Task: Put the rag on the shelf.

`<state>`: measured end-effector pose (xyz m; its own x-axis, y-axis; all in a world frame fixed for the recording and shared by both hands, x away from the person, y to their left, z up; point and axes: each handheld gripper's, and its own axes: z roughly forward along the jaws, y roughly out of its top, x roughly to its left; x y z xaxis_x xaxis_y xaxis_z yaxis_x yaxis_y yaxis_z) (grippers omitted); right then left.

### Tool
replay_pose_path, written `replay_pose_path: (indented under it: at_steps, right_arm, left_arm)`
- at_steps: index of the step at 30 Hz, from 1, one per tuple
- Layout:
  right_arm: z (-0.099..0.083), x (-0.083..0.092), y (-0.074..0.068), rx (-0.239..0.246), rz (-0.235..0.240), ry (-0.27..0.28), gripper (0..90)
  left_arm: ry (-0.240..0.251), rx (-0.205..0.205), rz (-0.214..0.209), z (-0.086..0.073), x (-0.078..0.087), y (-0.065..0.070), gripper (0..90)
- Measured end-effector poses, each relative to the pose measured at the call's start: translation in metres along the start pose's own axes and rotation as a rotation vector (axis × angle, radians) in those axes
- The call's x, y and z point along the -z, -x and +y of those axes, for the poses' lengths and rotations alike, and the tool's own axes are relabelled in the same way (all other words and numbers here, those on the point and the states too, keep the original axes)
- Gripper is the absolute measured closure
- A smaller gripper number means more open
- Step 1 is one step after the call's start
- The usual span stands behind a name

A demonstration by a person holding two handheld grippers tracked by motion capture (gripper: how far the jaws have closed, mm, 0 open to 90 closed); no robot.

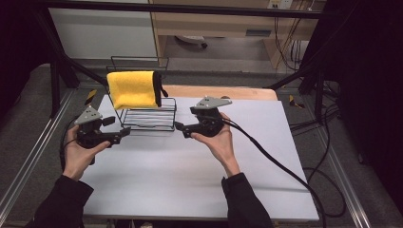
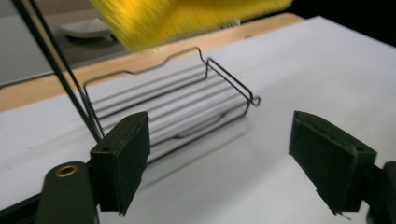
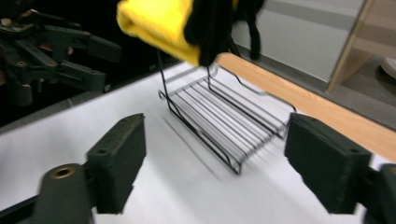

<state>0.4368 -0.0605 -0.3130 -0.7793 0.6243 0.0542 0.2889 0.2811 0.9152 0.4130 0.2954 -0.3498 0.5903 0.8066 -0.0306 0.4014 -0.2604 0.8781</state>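
White bench (image 1: 190, 175) top carries a black wire rack (image 1: 148, 116) near its far left part, and a folded yellow microfibre towel with black trim (image 1: 133, 89) hangs over the rack's raised back rail, its long axis running across the bench. Both grippers flank the rack's low tray, the left gripper (image 1: 124, 134) just beside its left end and the right gripper (image 1: 179, 128) just beside its right end, each pointing inward. Each pair of jaws stands wide open and holds nothing; the towel sits above and beyond them, about equally near to either hand.

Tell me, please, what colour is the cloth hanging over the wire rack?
The cloth is bright yellow with a black edge trim, clearest in the high view.
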Motion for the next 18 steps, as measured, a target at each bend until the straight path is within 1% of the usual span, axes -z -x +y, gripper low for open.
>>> replay_pose_path:
  at_steps: [1, 2, 4, 6, 9, 12, 14, 18]
  right_arm:
    - [-0.006, 0.003, 0.002, -0.002, -0.008, -0.006, 16.5]
    - [-0.012, 0.006, 0.005, -0.010, -0.013, -0.010, 14.7]
    - [-0.025, 0.014, 0.012, -0.037, -0.025, -0.019, 11.9]
    - [-0.034, 0.020, 0.018, -0.055, -0.038, -0.031, 9.3]
    - [-0.050, 0.033, 0.025, -0.075, -0.058, -0.044, 7.7]
    - [-0.066, 0.047, 0.031, -0.088, -0.065, -0.044, 6.9]
    - [-0.076, 0.056, 0.035, -0.097, -0.070, -0.050, 6.2]
    - [-0.097, 0.073, 0.044, -0.140, -0.077, -0.050, 4.5]
  left_arm:
    - [-0.009, -0.006, -0.003, -0.004, -0.002, 0.002, 18.7]
    - [-0.015, -0.004, -0.008, -0.007, -0.004, 0.005, 17.4]
    - [-0.023, -0.005, -0.017, -0.014, -0.007, 0.010, 15.4]
    - [-0.033, 0.000, -0.023, -0.022, -0.011, 0.016, 13.2]
    - [-0.039, 0.010, -0.032, -0.031, -0.016, 0.023, 11.3]
    - [-0.057, 0.000, -0.038, -0.040, -0.020, 0.030, 10.0]
    - [-0.062, 0.000, -0.050, -0.044, -0.021, 0.034, 8.9]
    - [-0.064, -0.004, -0.066, -0.052, -0.021, 0.040, 8.6]
